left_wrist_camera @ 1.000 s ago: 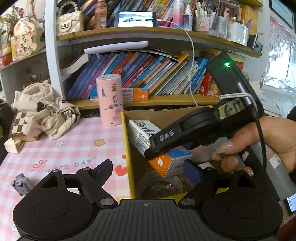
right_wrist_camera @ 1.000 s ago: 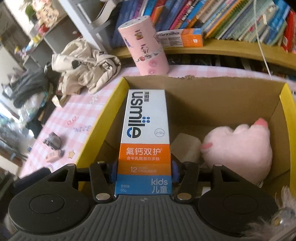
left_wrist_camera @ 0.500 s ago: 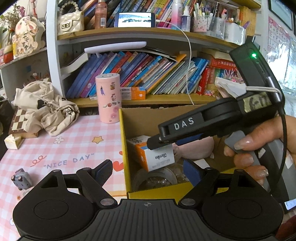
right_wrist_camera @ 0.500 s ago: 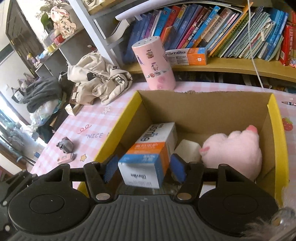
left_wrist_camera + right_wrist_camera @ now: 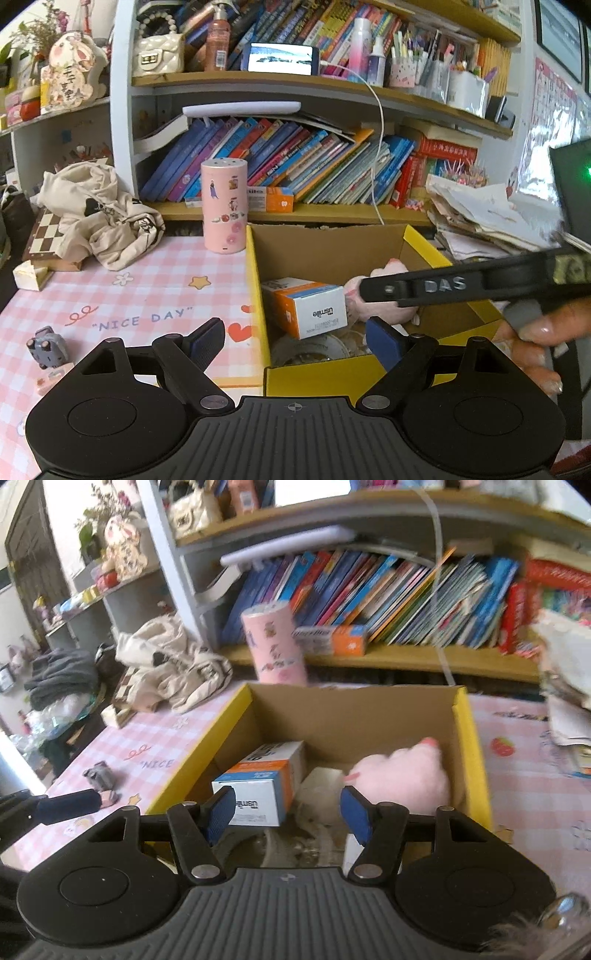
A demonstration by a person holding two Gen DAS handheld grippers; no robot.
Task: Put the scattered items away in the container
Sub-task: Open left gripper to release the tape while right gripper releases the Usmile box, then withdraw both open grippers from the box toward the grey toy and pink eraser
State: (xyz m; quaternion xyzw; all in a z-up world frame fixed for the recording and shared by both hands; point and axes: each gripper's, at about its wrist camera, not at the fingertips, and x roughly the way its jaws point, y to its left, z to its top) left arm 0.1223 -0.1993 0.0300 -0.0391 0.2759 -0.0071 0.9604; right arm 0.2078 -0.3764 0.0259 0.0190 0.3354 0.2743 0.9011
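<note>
The cardboard box with a yellow rim (image 5: 255,280) (image 5: 469,746) stands on the pink checked cloth. Inside it lie an orange and white toothpaste box (image 5: 306,306) (image 5: 266,779) and a pink plush toy (image 5: 384,314) (image 5: 402,775). My right gripper (image 5: 288,810) hangs open above the box's near side, holding nothing; one of its fingers (image 5: 424,290) crosses the left wrist view. My left gripper (image 5: 295,332) is open and empty at the box's near left corner. A small grey toy (image 5: 48,345) (image 5: 99,773) stands on the cloth, left of the box.
A pink cylinder (image 5: 223,206) stands behind the box's left corner. Beige cloth (image 5: 99,218) covers a chessboard (image 5: 44,232) at the far left. Bookshelves (image 5: 295,210) close the back; a paper pile (image 5: 480,218) sits at the right. A person's hand (image 5: 543,332) grips the right tool.
The right gripper opened and let go of the toothpaste box, which dropped flat into the cardboard box. That gripper then pulled back and up. The left gripper stayed open and drifted slightly.
</note>
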